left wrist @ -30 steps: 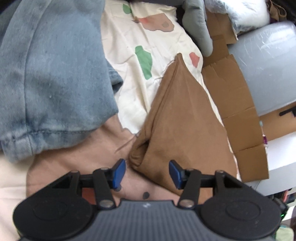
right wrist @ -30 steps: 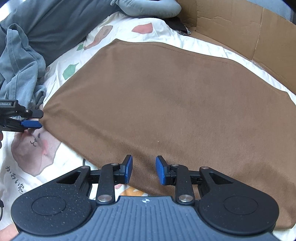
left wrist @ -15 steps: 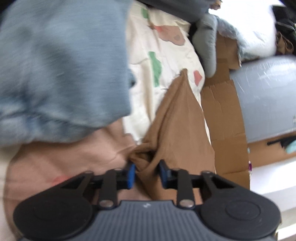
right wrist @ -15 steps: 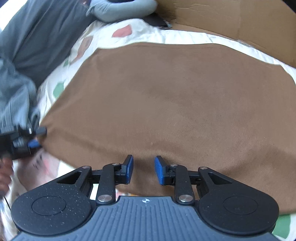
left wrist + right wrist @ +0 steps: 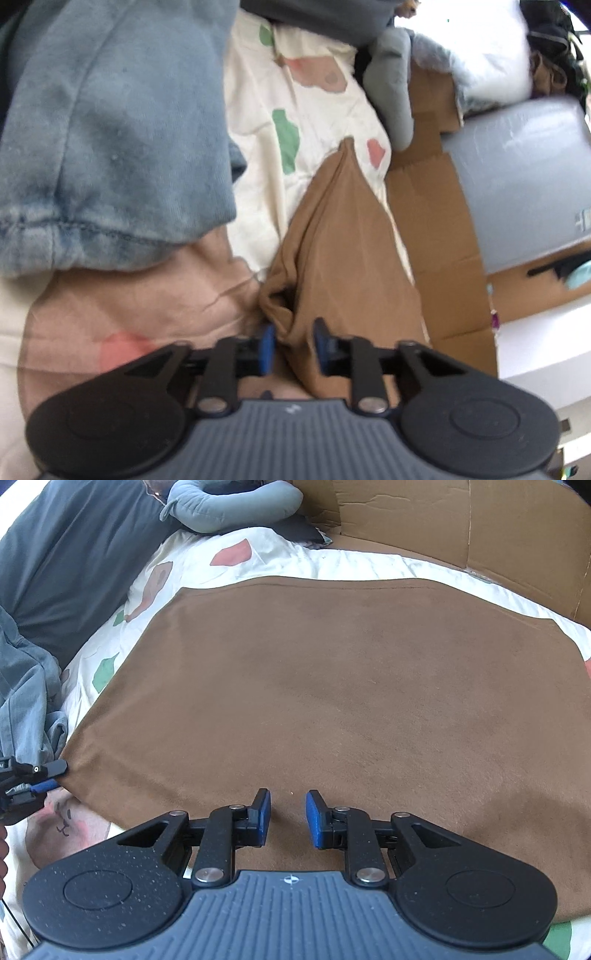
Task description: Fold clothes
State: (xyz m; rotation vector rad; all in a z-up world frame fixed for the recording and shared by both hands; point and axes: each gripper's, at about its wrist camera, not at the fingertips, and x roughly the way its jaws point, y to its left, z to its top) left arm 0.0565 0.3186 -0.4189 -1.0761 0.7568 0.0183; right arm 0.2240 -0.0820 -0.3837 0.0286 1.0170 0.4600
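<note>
Pinching a corner of the brown cloth (image 5: 343, 236), the left tongs (image 5: 291, 341) are gripping while the right tongs (image 5: 287, 818) are hovering apart above it.

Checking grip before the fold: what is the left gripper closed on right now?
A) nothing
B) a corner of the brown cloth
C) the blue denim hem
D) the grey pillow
B: in the left wrist view the left gripper pinches a bunched corner of the brown cloth between its blue pads.
</note>
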